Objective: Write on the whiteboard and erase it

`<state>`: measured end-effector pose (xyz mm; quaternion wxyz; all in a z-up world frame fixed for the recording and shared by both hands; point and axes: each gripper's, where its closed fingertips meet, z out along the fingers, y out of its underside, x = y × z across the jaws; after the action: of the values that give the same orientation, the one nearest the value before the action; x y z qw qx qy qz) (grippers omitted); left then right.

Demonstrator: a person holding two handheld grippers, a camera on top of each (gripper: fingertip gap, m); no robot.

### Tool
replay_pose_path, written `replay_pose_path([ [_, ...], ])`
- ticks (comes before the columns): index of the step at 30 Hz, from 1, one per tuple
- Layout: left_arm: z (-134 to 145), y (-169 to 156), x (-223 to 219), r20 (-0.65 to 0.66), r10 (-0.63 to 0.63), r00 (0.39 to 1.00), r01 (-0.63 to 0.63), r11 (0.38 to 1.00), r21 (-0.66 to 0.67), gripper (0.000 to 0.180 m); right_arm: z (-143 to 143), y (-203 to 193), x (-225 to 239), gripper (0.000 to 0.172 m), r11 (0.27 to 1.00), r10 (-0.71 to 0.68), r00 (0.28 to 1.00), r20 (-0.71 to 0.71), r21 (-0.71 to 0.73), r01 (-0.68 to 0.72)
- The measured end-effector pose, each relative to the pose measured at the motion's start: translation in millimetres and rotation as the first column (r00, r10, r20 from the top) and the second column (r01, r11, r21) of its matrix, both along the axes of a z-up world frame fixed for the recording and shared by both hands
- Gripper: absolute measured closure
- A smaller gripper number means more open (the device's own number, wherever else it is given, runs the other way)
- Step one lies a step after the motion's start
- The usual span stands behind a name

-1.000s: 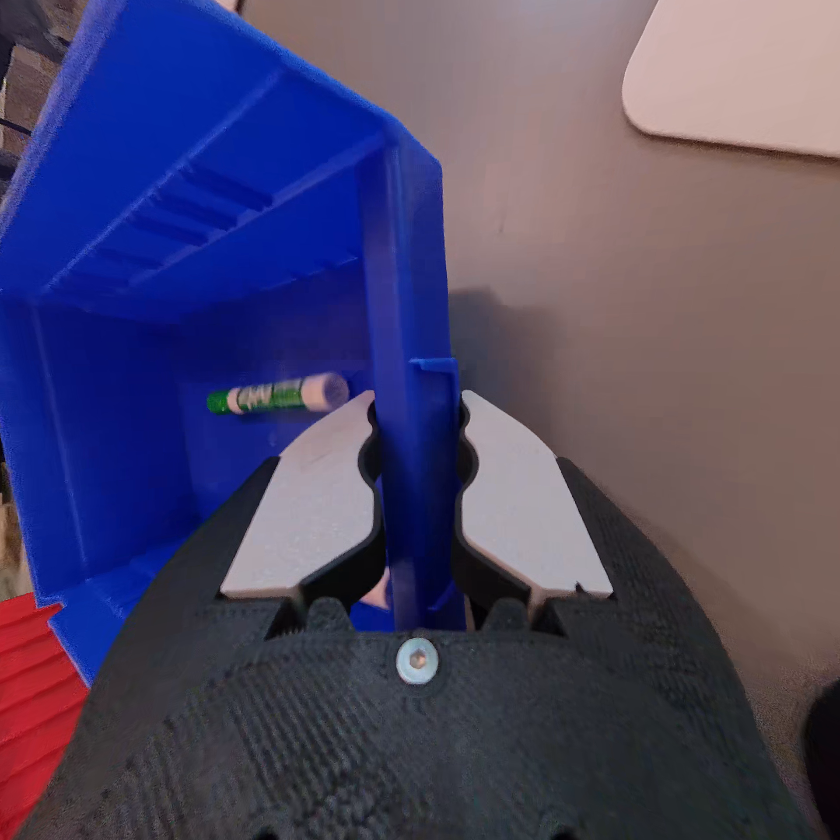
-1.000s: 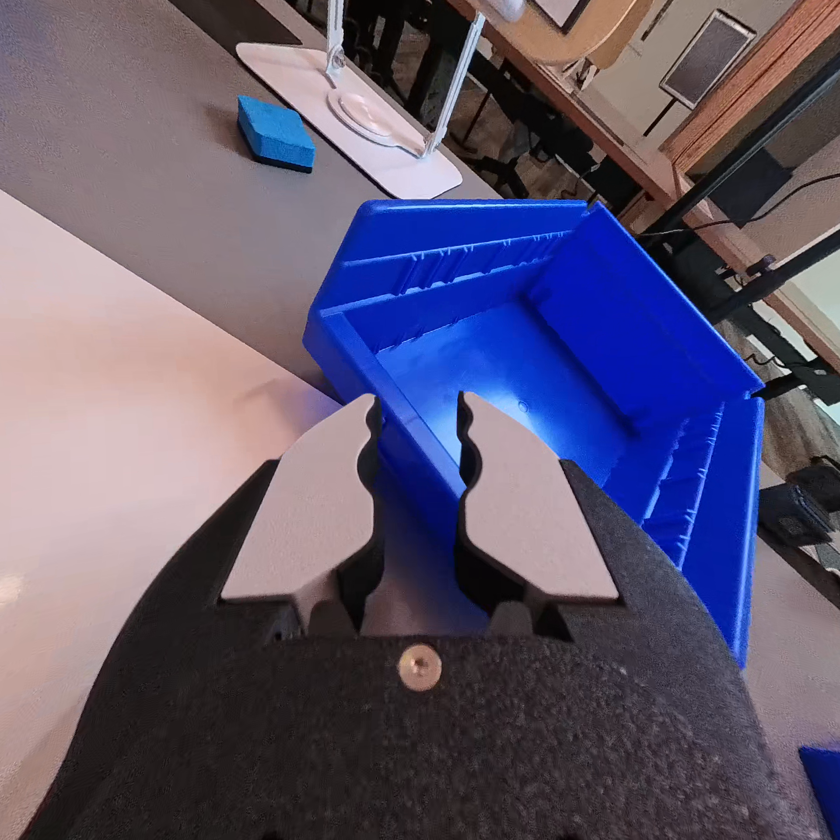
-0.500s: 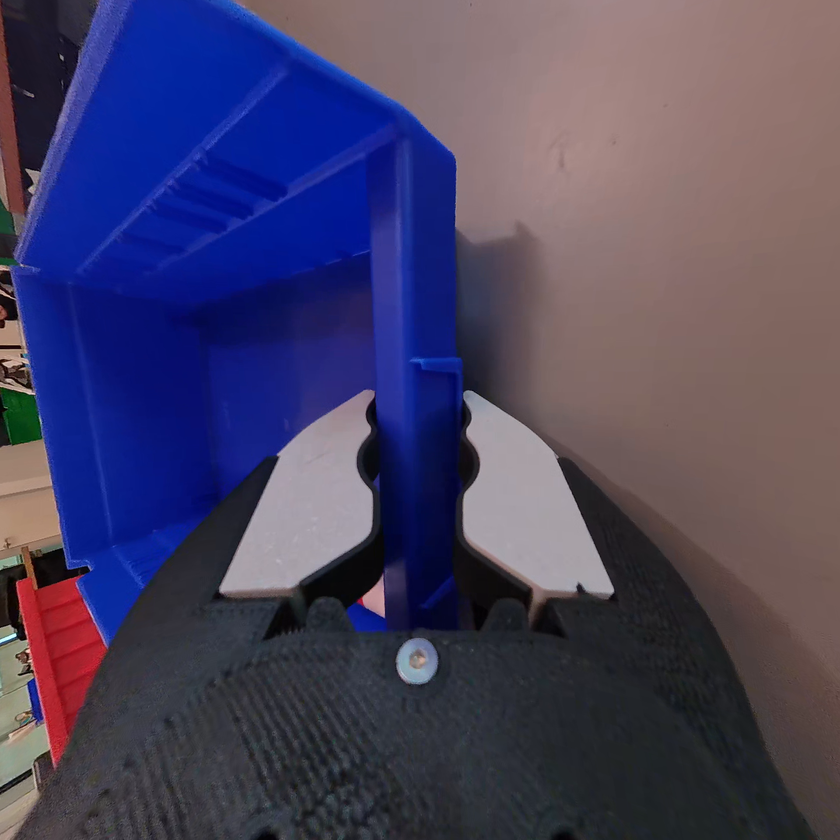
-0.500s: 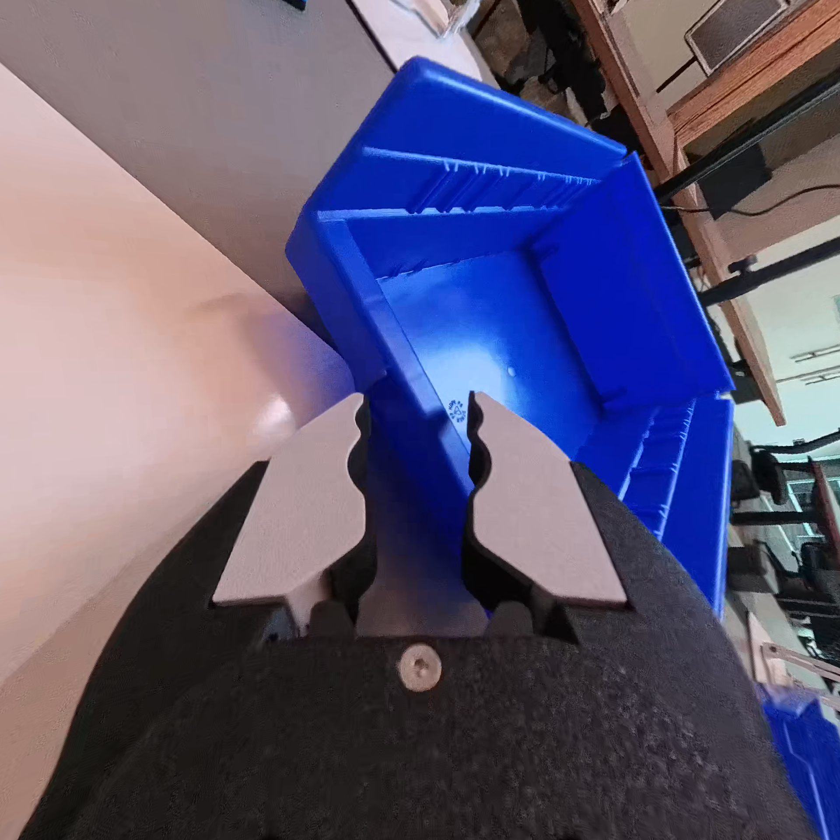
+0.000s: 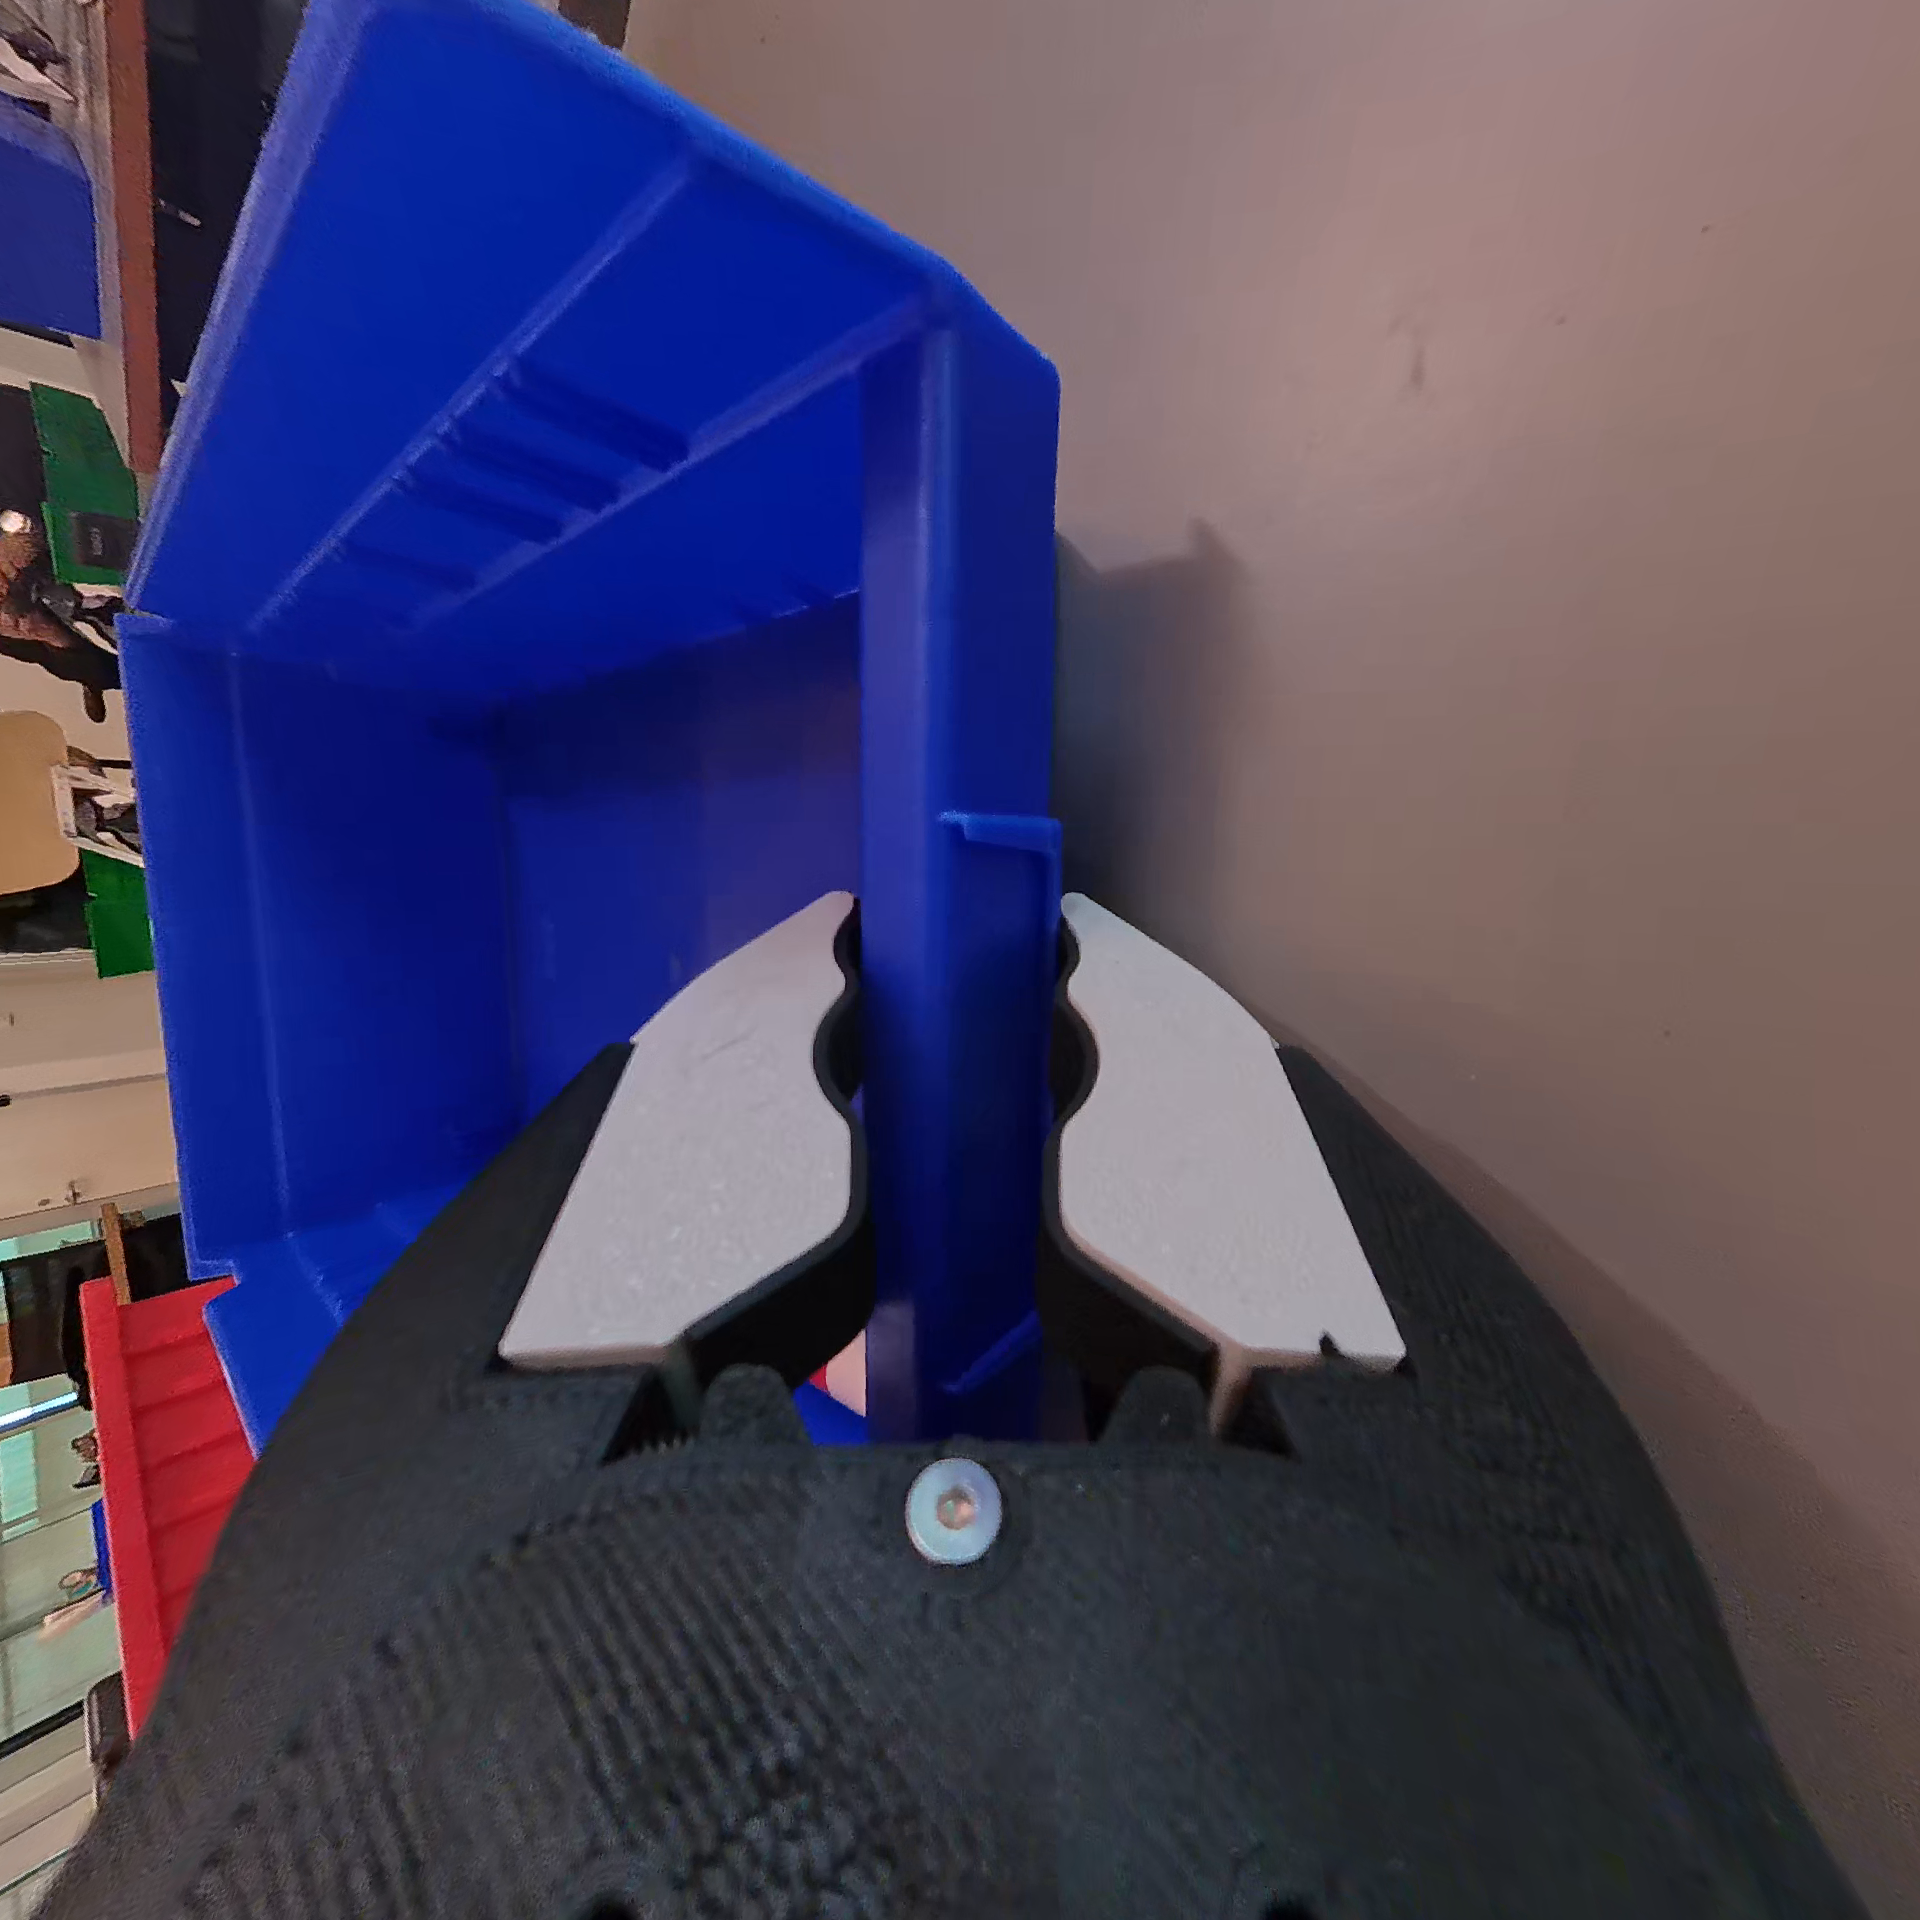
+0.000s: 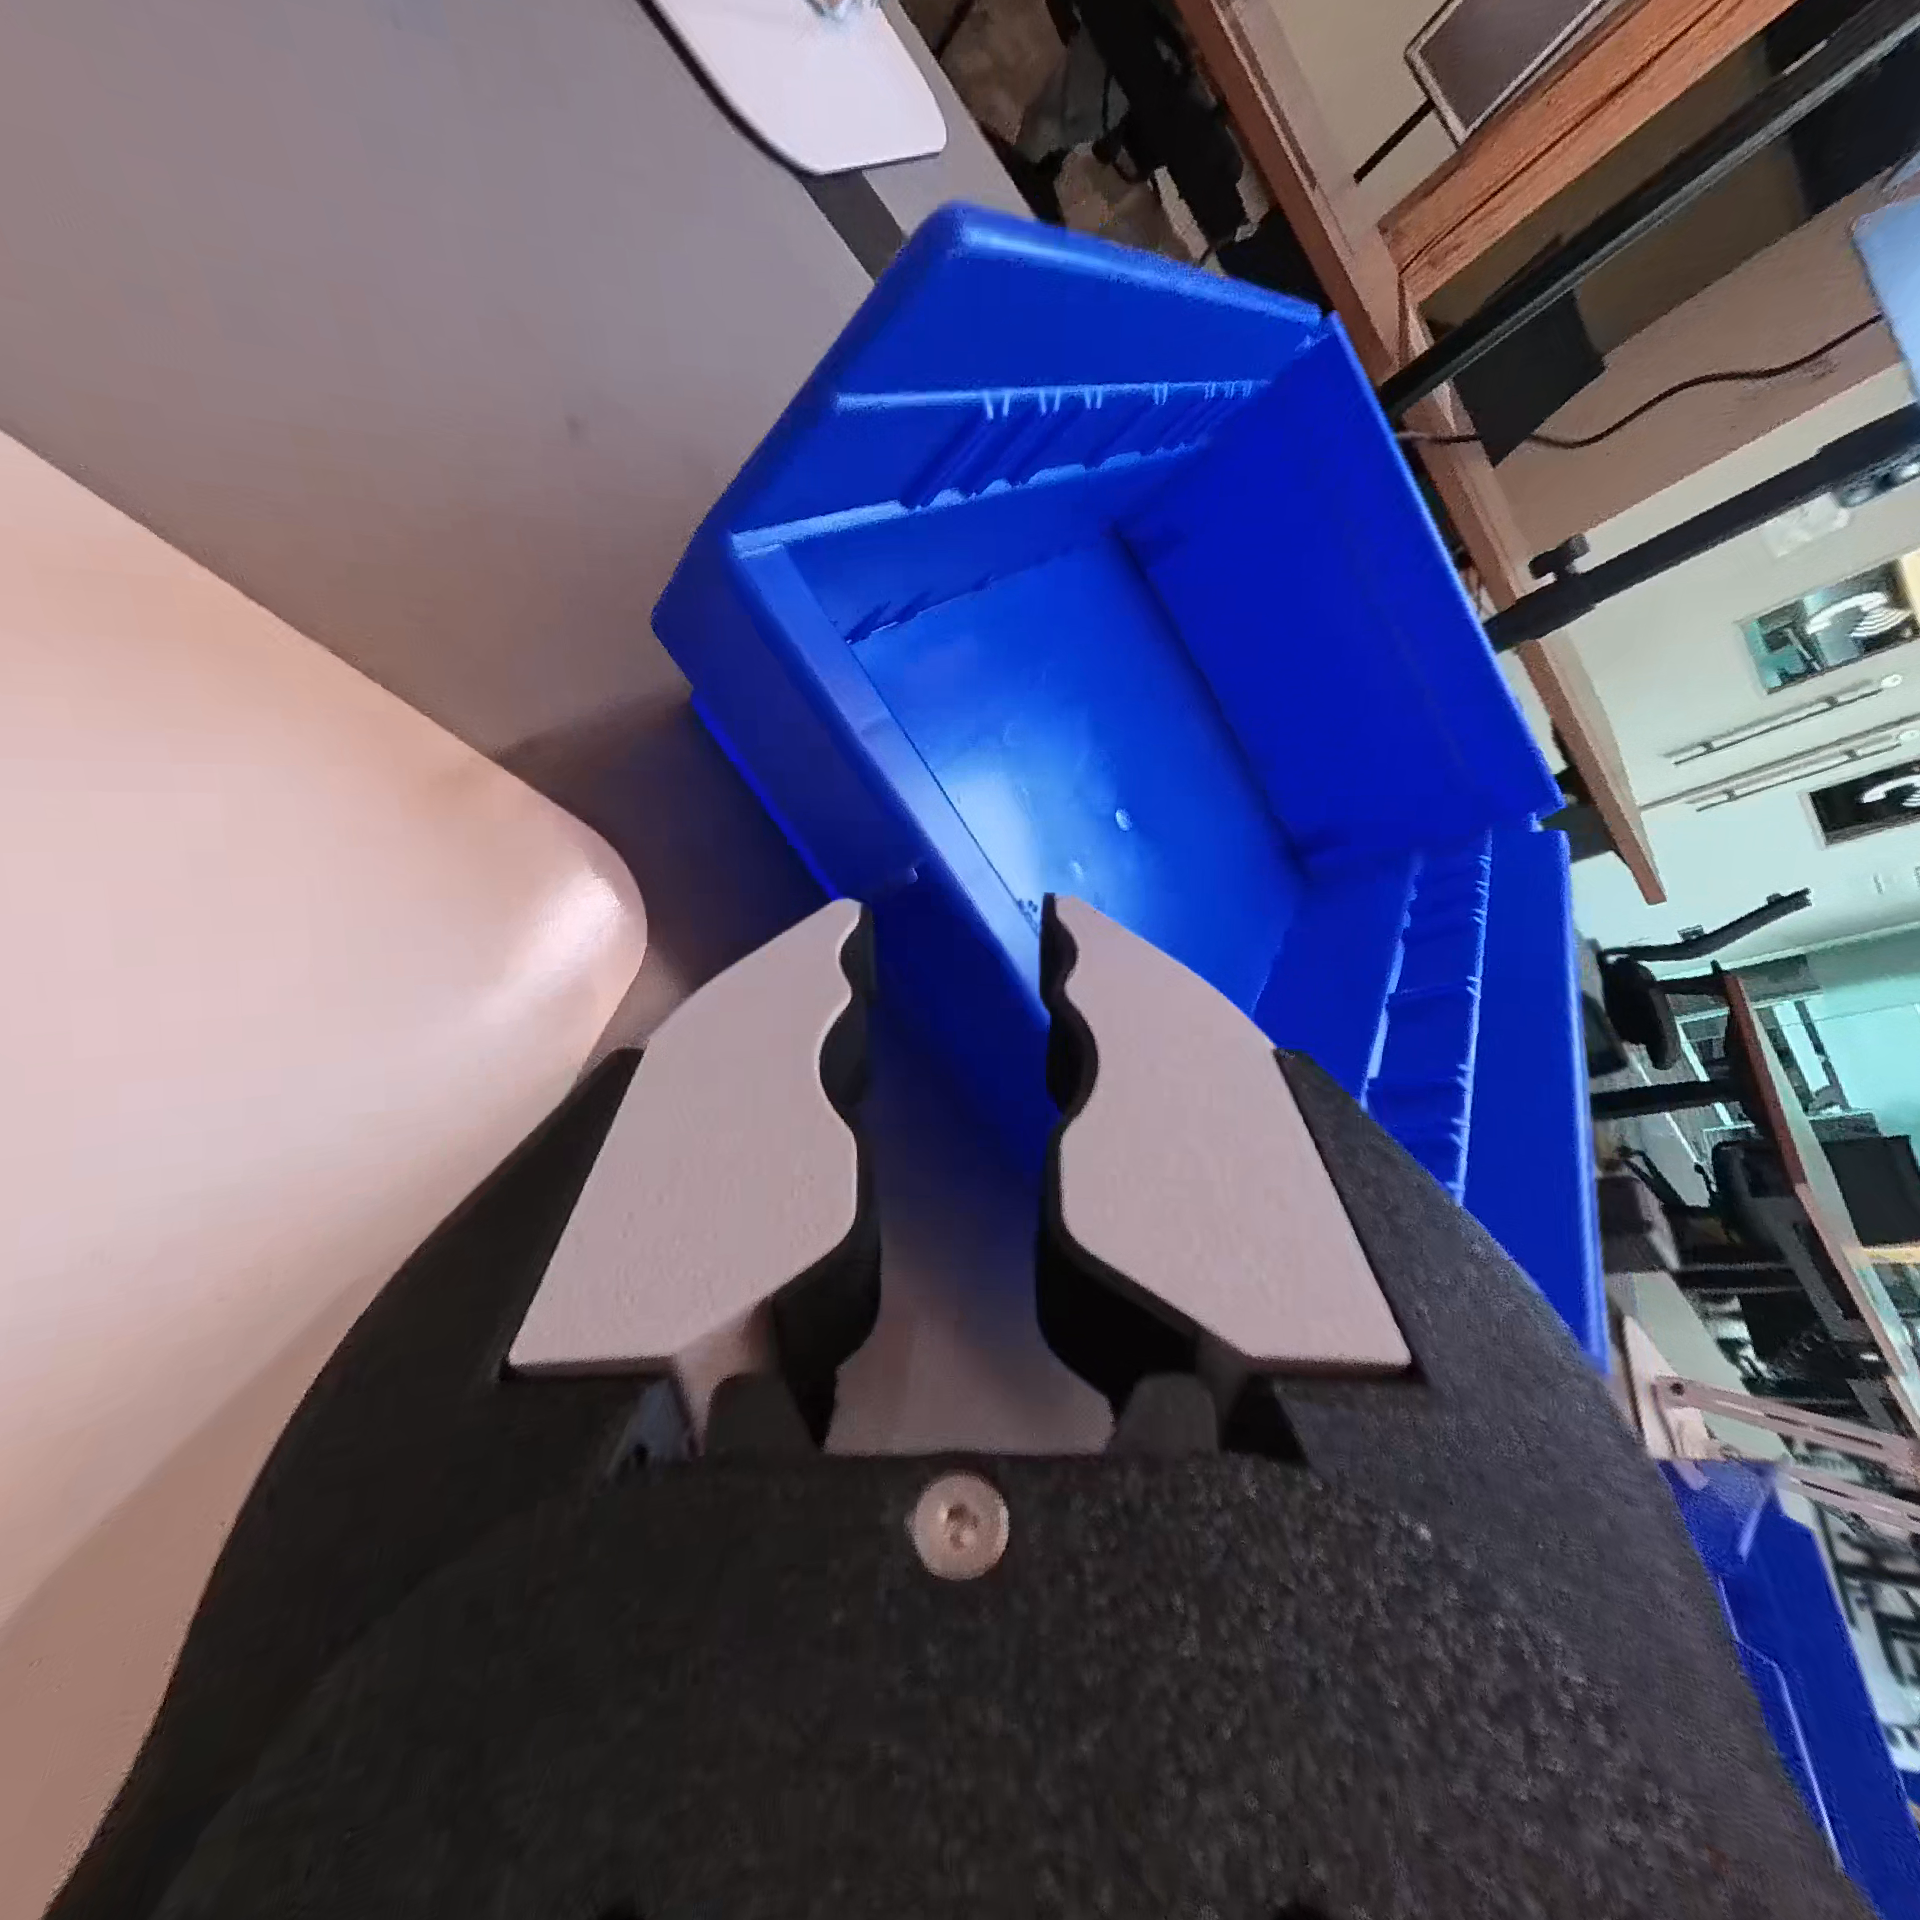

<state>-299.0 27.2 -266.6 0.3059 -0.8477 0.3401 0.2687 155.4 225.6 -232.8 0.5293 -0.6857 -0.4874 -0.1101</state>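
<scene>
**Both claws clamp a tipped blue bin beside the whiteboard**

Seemingly, the bin is being upended, which would explain each grip.

Left wrist view: the left gripper (image 5: 958,914) is closed on one wall of the blue plastic storage bin (image 5: 582,436), a fingertip (image 5: 821,935) inside the bin and the other outside, both pressed against the wall. The bin hangs tilted, its open mouth facing the camera and its outer side near the grey table (image 5: 1455,520). Holding a wall this way lets the wrist tip the bin; I judge that to be the purpose. No contents show inside. A red bin (image 5: 156,1455) sits at the near left.

Right wrist view: the right gripper (image 6: 951,914) pinches another wall of the same bin, its pads snug on either face. Two grips on separate walls steady the load. The whiteboard (image 6: 260,935), the task's surface, lies on the table at the left, its rounded corner just beside the bin and bare of marks where visible. No marker or eraser shows in either view. A second white board (image 6: 821,94) lies far off.

Writing: small moulded marks on the bin floor are too small to read.
</scene>
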Motion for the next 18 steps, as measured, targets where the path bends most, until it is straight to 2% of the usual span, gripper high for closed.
replay_pose_path([
  [3, 0, 1, -2, -0.002, 0.001, 1.000, -0.001, 1.000, 0.009, 0.147, 20, -13, -12, 0.141, 0.996, 0.065, 0.995, -0.074, 0.059, -0.060],
  [6, 3, 3, -2, -0.003, 0.000, 1.000, 0.000, 0.999, 0.032, 0.141, 38, -26, -23, 0.141, 0.991, 0.128, 0.965, -0.227, 0.054, -0.119],
  [8, 12, 4, 6, 0.068, -0.026, 0.997, 0.021, 0.997, 0.069, 0.138, 45, -30, -22, 0.141, 0.990, 0.140, 0.936, -0.324, 0.031, -0.137],
  [10, 32, 5, 21, 0.200, -0.077, 0.977, 0.048, 0.988, 0.145, 0.138, 50, -29, -18, 0.140, 0.991, 0.132, 0.912, -0.389, 0.018, -0.136],
  [13, 83, 3, 41, 0.443, -0.209, 0.872, 0.053, 0.939, 0.340, 0.140, 53, -27, -14, 0.139, 0.990, 0.124, 0.883, -0.453, -0.001, -0.139],
  [15, 120, -1, 34, 0.556, -0.274, 0.784, -0.022, 0.885, 0.466, 0.141, 53, -28, -16, 0.139, 0.989, 0.127, 0.876, -0.465, -0.007, -0.147],
  [18, 169, -12, 1, 0.648, -0.358, 0.672, -0.188, 0.764, 0.617, 0.143, 49, -29, -19, 0.140, 0.988, 0.140, 0.891, -0.432, -0.001, -0.156],
])
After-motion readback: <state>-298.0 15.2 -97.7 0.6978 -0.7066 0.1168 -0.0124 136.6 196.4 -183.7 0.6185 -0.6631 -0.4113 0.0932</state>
